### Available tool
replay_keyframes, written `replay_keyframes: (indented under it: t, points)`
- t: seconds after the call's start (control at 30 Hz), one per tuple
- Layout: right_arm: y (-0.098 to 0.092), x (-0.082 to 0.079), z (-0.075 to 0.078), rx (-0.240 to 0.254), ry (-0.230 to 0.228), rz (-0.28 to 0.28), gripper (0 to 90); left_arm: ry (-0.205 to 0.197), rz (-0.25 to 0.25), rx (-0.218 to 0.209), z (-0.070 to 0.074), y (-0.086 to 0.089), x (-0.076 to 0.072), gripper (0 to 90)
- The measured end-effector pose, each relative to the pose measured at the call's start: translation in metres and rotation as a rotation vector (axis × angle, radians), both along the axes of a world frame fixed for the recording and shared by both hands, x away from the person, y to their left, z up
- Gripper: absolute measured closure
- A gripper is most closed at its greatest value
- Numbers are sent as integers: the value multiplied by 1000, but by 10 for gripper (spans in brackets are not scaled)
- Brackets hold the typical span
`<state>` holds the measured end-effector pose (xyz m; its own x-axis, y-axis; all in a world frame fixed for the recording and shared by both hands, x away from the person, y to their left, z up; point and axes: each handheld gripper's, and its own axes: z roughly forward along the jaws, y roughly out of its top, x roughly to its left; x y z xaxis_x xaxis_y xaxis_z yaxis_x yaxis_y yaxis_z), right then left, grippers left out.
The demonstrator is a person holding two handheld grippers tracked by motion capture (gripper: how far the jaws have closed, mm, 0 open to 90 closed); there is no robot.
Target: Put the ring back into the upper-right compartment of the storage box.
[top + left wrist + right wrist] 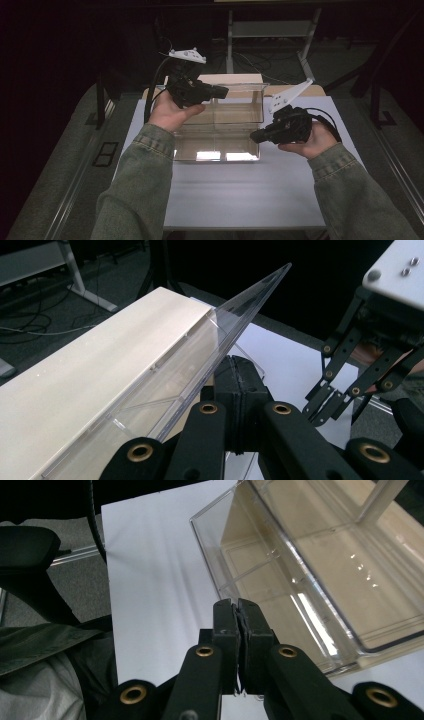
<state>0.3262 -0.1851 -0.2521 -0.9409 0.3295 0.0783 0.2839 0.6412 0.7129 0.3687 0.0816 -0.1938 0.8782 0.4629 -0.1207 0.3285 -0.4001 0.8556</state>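
Left gripper [223, 91] is sitting with jaws pressed fully together, nothing between them, tips hovering over the clear box [220, 125] near its left rear corner, just beside the raised clear lid [220, 335]; whether the tips are touching the lid cannot be told. Right gripper [254, 136] is likewise sitting with jaws closed flat on each other and empty, hanging just outside the box's right front corner, apart from its wall. The box is resting open near the middle of the white table [240, 190], lid standing up along its far edge, with a pale board [85, 370] lying just behind it.
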Motion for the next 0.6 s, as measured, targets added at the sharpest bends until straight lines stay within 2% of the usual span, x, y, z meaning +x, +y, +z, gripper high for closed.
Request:
replay_keyframes:
  t: [0.13, 0.47, 0.6]
  points:
    - [-2, 4, 6, 6, -20, -10, 871, 0, 0, 1, 0, 0, 0, 895]
    - [-7, 13, 13, 20, -16, -47, 871, -1, -1, 2, 0, 0, 0, 895]
    - [-9, 17, 17, 32, -14, -42, 870, 0, 2, -1, 0, 0, 0, 895]
